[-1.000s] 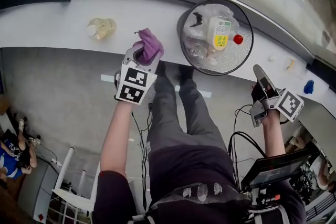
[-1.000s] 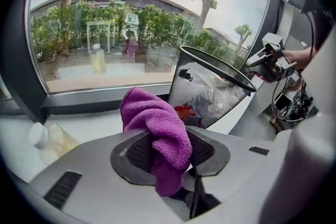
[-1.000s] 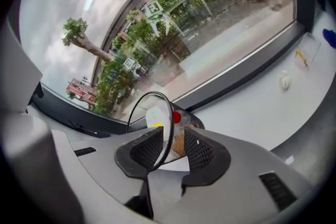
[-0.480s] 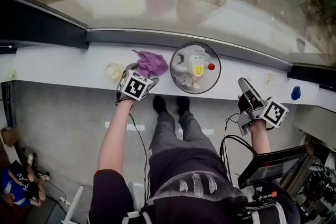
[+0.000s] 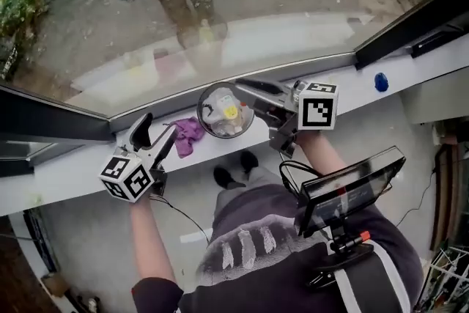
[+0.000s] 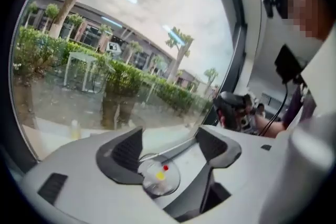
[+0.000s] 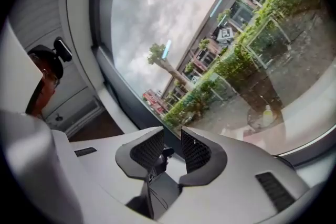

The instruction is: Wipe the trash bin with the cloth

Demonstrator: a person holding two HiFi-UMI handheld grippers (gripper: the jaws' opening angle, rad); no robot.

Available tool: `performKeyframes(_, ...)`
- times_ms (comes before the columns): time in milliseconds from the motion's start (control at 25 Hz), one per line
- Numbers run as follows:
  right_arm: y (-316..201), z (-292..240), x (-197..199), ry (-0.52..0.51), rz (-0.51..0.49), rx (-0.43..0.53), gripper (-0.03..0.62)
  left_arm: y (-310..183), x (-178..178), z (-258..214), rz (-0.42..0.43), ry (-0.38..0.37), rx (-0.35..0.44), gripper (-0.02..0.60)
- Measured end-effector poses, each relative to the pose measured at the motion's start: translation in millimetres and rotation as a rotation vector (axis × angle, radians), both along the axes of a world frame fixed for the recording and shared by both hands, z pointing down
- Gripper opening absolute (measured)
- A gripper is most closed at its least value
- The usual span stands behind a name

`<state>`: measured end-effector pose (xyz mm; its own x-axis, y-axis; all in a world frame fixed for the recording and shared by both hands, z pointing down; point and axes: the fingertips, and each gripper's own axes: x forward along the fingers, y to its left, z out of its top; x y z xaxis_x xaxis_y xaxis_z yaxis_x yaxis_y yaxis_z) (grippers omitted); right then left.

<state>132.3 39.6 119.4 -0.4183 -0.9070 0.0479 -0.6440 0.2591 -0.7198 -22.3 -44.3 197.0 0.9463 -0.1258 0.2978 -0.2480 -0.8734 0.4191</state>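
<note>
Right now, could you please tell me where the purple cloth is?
In the head view, the purple cloth lies on the white sill left of centre, right beside the trash bin on its left side.

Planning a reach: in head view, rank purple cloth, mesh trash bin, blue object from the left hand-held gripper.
1. Purple fabric cloth, just right.
2. Wire-mesh trash bin, mid-ledge.
3. Small blue object, far right.
Left hand-held gripper: jaws closing, empty.

Support surface: a white window ledge (image 5: 359, 93), running along under the glass. Directly on it I note three items. The trash bin (image 5: 202, 100) stands upright mid-ledge. The cloth (image 5: 187, 134), purple and crumpled, lies just beside it on my left. A small blue object (image 5: 380, 81), too small to identify, sits well apart on my right.
</note>
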Motion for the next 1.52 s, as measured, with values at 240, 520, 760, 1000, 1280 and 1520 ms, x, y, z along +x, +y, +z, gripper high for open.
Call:
performKeyframes(240, 39.6, -56.3, -31.1, -0.038, -0.129, 0.163, 0.0, 55.5, -9.5, -111.9, 0.07, 0.253, 0.068, -0.003)
performKeyframes(520, 57.1, -53.1, -34.2, -0.08, -0.187, 0.218, 0.0, 103.2, 3.6, -106.9, 0.096, 0.16, 0.176, -0.003)
performKeyframes(760, 115.7, -51.6, 8.1, -0.123, -0.239, 0.225, 0.0, 180.7, 46.4, -119.4, 0.075, 0.127, 0.203, -0.003)
performKeyframes(1000, 167.6, -30.4, 37.2, -0.021, -0.269, 0.181, -0.002, 235.7, 70.6, -144.8, -0.069, 0.192, 0.307, -0.003)
performKeyframes(1280, 179.0, -12.5, 25.9, 0.03, -0.322, 0.155, -0.002, 273.6, 69.3, -150.5, -0.127, 0.128, 0.345, -0.003)
performKeyframes(1520, 179.5, -13.8, -32.1, 0.003, -0.441, 0.184, -0.002, 294.0, 17.2, -147.8, -0.253, 0.066, 0.367, -0.003)
